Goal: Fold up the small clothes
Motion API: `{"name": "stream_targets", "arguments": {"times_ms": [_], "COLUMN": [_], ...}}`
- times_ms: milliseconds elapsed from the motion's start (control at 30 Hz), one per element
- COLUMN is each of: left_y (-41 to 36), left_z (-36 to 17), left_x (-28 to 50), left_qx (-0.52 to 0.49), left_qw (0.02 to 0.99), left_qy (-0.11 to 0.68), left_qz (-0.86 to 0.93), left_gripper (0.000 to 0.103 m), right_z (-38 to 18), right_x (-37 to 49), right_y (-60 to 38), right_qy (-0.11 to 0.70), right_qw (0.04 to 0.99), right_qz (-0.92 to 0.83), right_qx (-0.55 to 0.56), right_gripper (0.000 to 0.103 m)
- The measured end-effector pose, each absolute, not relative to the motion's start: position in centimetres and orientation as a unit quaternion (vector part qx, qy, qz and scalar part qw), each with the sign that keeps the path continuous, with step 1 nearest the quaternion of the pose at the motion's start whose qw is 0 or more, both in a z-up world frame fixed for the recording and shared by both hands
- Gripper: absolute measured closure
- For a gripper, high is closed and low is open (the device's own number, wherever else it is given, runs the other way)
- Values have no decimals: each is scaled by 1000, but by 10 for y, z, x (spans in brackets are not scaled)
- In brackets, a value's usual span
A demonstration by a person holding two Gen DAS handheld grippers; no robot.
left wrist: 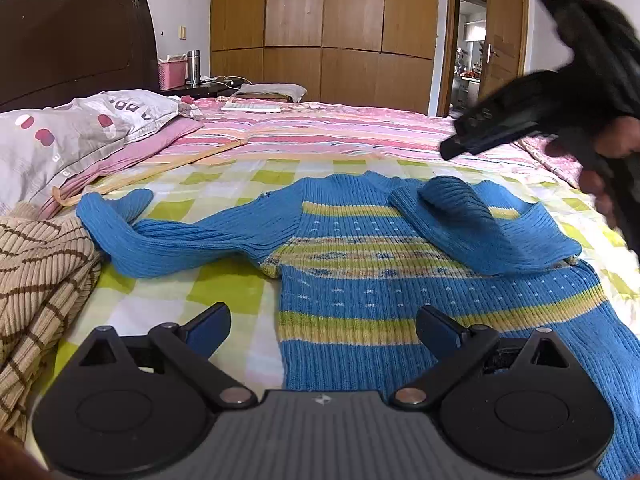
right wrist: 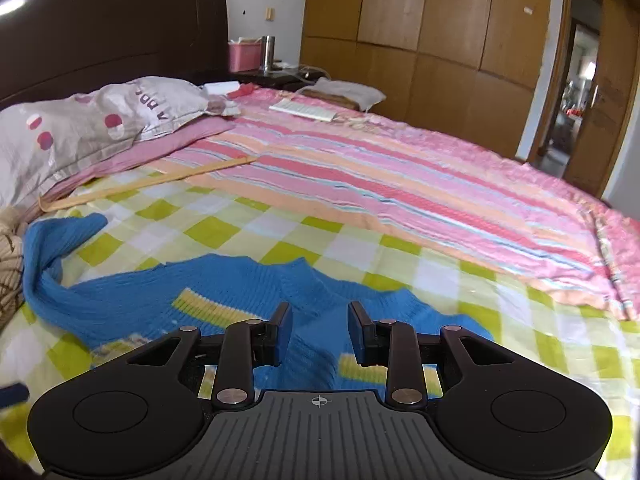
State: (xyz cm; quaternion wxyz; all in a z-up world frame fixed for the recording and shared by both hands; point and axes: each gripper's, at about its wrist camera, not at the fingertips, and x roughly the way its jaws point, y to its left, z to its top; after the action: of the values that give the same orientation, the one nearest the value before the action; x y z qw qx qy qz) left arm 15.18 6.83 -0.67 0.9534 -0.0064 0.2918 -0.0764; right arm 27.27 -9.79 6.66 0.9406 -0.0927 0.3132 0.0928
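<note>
Wooden wardrobe (left wrist: 324,32) lines the wall behind the dark headboard (left wrist: 72,36) and bed (right wrist: 400,184).

A spotted pillow (left wrist: 60,132) lies near a pink basket (left wrist: 173,74) and wardrobe (left wrist: 320,32).

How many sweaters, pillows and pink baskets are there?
Sweaters: 2, a blue one and a beige striped one
Pillows: 2, one spotted, one grey
Pink baskets: 1
Total: 5
</note>
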Motion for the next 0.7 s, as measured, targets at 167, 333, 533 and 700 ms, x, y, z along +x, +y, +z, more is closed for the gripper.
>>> {"name": "stream_targets", "arguments": {"times_ms": [167,333,533,700], "left_y": [73,75,78,79], "left_z": [-4,-4,-6,-7], "left_x": [151,150,154,155], "left_qx": [-11,-11,-15,-16], "left_qw": [955,955,954,954], "left_qy": [288,288,292,293], "left_qz": [-66,-69,-70,-66], "left_gripper": [0,0,0,0], "right_z": [58,30,12,0], "right_x": [255,269,296,304], "right_y": [-83,-63,-75,-72], "right_qy": [332,370,387,402], "right_qw": [928,910,914,908], "right_qz": [146,155,83,93], "right_qx": [-85,-100,-89,-73], "right_gripper": [73,79,72,72]}}
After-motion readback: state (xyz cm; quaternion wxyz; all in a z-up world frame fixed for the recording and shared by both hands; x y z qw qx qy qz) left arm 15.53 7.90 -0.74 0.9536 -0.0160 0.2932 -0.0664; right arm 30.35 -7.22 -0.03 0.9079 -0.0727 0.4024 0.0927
